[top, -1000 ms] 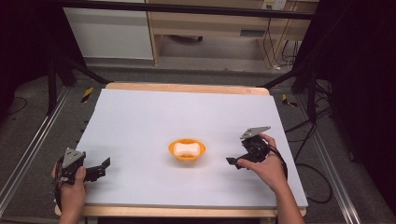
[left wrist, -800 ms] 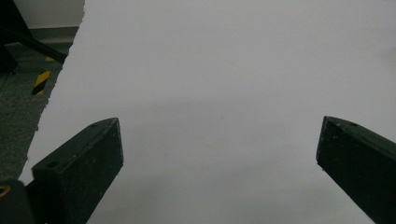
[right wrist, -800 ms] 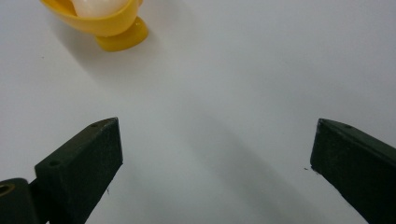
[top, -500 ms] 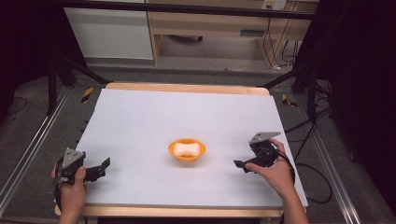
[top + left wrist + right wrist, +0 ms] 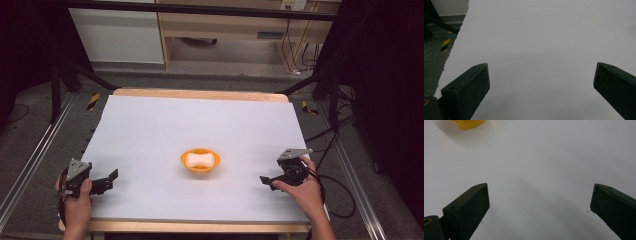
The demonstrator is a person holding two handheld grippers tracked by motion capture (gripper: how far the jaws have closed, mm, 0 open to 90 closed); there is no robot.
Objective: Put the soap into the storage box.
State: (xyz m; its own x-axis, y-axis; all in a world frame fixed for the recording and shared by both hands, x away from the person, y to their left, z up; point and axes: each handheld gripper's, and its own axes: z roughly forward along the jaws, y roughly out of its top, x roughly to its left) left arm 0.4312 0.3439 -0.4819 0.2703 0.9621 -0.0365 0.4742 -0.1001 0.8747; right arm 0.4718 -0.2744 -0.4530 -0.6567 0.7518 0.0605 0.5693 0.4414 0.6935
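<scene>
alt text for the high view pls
A small orange bowl holding a white bone-shaped object sits mid-table on a white sheet. An open left hand-held gripper and right hand-held gripper rest apart on either side of it.

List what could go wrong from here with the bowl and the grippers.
The bowl looks small and light on a smooth sheet; a one-sided nudge from the right gripper could slide it rather than grip it. The white piece lies loose inside, so tilting the bowl may spill it. The left gripper sits near the sheet's edge, far from the bowl; a long reach could be poorly aimed.
</scene>
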